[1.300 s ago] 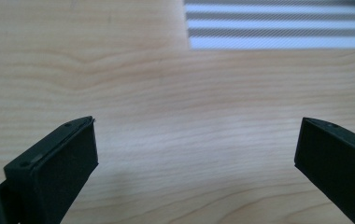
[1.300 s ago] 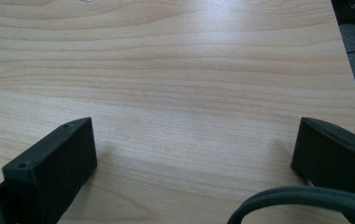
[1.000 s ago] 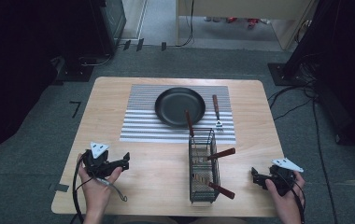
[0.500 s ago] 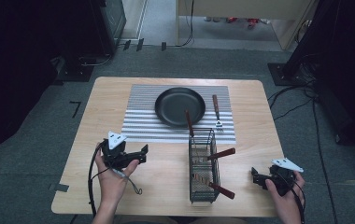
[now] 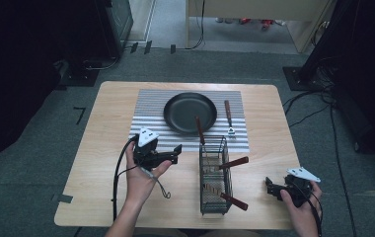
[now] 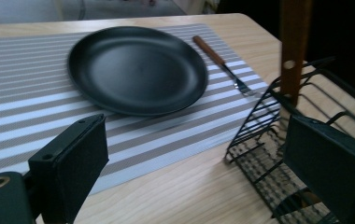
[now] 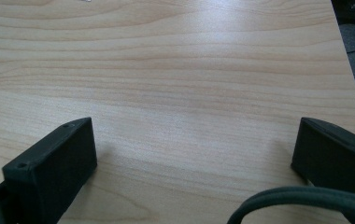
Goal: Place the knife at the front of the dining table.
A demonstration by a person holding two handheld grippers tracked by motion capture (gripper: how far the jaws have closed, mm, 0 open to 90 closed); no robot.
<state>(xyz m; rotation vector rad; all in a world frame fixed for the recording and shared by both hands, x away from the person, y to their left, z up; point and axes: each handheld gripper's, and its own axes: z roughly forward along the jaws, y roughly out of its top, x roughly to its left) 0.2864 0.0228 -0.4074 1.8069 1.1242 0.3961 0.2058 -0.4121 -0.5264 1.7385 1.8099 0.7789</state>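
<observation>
A black plate (image 5: 189,112) lies on a striped mat (image 5: 148,109), with a wooden-handled fork (image 5: 229,118) to its right. In front of them stands a wire basket (image 5: 214,177) with several wooden-handled utensils (image 5: 234,162) sticking out. My left gripper (image 5: 177,152) hovers left of the basket and points at it; its jaws are open, have just been closing slightly, and hold nothing. The left gripper view shows the gripper (image 6: 196,140), the plate (image 6: 136,67), the fork (image 6: 222,60) and the basket (image 6: 259,126). My right gripper (image 5: 269,186) (image 7: 196,140) rests open over bare wood at the front right.
The wooden table (image 5: 106,148) is bare left of the mat and along its front edge. One upright handle (image 6: 293,42) rises from the basket's near corner. Dark floor and cables surround the table.
My left hand has moved right and away from the front edge, rising a little, from the front left corner toward the basket. The right hand has kept still.
</observation>
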